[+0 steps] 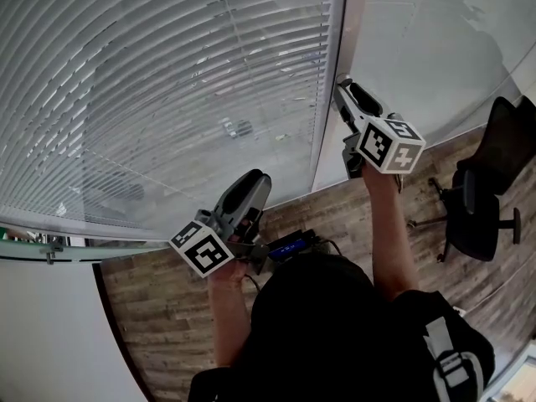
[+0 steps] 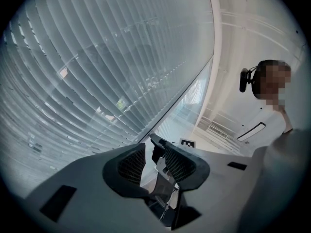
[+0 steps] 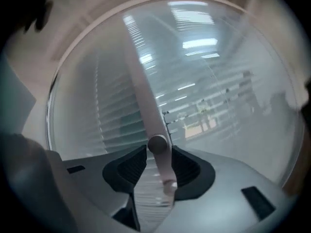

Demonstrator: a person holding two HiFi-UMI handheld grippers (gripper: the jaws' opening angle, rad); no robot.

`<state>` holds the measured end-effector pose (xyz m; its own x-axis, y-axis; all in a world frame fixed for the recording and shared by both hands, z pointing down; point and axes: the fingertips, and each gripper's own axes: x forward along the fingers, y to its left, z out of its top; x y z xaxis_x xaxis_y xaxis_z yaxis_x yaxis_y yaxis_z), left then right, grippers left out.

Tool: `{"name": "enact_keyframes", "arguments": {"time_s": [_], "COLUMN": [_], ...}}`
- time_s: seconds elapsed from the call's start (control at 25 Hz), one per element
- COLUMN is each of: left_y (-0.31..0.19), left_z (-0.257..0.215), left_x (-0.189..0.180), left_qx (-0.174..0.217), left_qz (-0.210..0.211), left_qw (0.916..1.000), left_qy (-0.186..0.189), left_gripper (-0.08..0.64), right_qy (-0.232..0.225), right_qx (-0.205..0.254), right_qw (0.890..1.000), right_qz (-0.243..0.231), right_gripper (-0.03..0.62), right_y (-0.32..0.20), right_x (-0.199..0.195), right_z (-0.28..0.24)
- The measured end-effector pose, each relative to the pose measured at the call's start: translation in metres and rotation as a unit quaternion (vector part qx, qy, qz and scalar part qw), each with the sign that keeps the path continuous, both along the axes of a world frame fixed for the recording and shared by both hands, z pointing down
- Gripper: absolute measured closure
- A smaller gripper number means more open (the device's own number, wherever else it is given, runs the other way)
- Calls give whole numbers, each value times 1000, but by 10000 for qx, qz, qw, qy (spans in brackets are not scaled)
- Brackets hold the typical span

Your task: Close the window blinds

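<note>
Window blinds (image 1: 167,99) across the far left pane, slats not yet fully turned, street visible between them. Tilt wand (image 3: 146,106) at the blinds' right edge, lying between the wide-set jaws of the right gripper (image 3: 158,166), apparently not pinched; probably placed so for twisting. Left gripper (image 2: 154,161) nearer, narrowly parted, empty, kept clear.

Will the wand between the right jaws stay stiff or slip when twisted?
The wand looks straight and rigid, so it probably won't flex. Its smooth round surface may slip in the right gripper. Long and slim, it likely swings if pushed.
</note>
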<state>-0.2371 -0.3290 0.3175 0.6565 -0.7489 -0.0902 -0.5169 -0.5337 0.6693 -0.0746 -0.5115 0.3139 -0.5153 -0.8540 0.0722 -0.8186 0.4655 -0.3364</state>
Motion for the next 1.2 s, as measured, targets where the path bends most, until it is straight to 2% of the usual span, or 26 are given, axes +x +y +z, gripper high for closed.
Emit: {"name": "enact_keyframes", "arguments": {"time_s": [0.04, 0.08, 0.16, 0.24, 0.32, 0.4, 0.44, 0.48, 0.52, 0.56, 0.6, 0.64, 0.68, 0.72, 0.76, 0.8, 0.84, 0.88, 0.92, 0.96, 1.0, 1.08, 1.2], "left_y": [0, 0, 0, 0, 0, 0, 0, 0, 0, 0, 0, 0, 0, 0, 0, 0, 0, 0, 0, 0, 0, 1, 1], "left_z": [0, 1, 2, 2, 1, 1, 1, 1, 1, 1, 1, 1, 1, 1, 1, 1, 1, 2, 2, 2, 2, 2, 3], "left_x": [0, 0, 0, 1, 1, -1, -1, -1, -1, -1, -1, -1, -1, -1, -1, -1, -1, -1, -1, -2, -2, -2, 0], "left_qx": [-1, -4, -12, -15, -10, -7, -6, -5, -6, -7, -7, -7, -6, -5, -4, -4, -6, -9, -13, -16, -20, -29, -38], "left_qz": [-1, 1, 10, 16, 4, -20, -30, -36, -41, -44, -45, -45, -43, -40, -38, -34, -30, -27, -27, -29, -29, -17, 8], "left_qw": [10000, 10000, 10000, 10000, 10000, 10000, 10000, 10000, 10000, 10000, 10000, 10000, 10000, 10000, 10000, 10000, 10000, 10000, 10000, 10000, 10000, 10000, 10000], "left_qy": [-1, 2, 9, 8, 5, 1, 1, 4, 7, 11, 14, 16, 17, 18, 19, 18, 15, 10, 5, 2, -3, -9, -10], "left_gripper": [436, 436, 436, 436, 436, 436, 436, 436, 436, 436, 436, 436, 436, 436, 436, 436, 436, 436, 436, 436, 436, 436, 436], "right_qy": [805, 1474, 2351, 2720, 2664, 2036, 1431, 640, -288, -1267, -2167, -2856, -3273, -3459, -3478, -3329, -2978, -2428, -1708, -877, -45, 1262, 2406], "right_qx": [295, 550, 892, 1034, 984, 699, 448, 127, -235, -598, -922, -1172, -1328, -1387, -1357, -1250, -1067, -812, -512, -207, 72, 492, 892], "right_qw": [9962, 9870, 9661, 9543, 9565, 9745, 9872, 9969, 9989, 9901, 9719, 9510, 9352, 9276, 9272, 9340, 9480, 9662, 9837, 9959, 9999, 9901, 9647], "right_qz": [177, 333, 579, 677, 675, 625, 548, 429, 276, 104, -61, -186, -250, -278, -307, -335, -342, -315, -236, -96, 75, 356, 596], "right_gripper": [448, 448, 448, 449, 460, 462, 463, 463, 463, 463, 463, 463, 463, 463, 462, 462, 462, 459, 457, 449, 446, 446, 447], "right_y": [1, 2, 1, 1, 0, -1, -2, -3, -4, -5, -5, -6, -6, -7, -7, -7, -5, -4, -2, 0, 1, 3, 2], "right_x": [-1, -2, -4, -6, -7, -4, -2, -1, 1, 2, 2, 2, 2, 3, 3, 2, 1, 0, -1, -1, -1, -3, -7], "right_z": [-1, -3, -8, -11, -12, -10, -8, -7, -5, -5, -5, -5, -4, -4, -4, -5, -5, -6, -6, -4, -2, -2, -6]}}
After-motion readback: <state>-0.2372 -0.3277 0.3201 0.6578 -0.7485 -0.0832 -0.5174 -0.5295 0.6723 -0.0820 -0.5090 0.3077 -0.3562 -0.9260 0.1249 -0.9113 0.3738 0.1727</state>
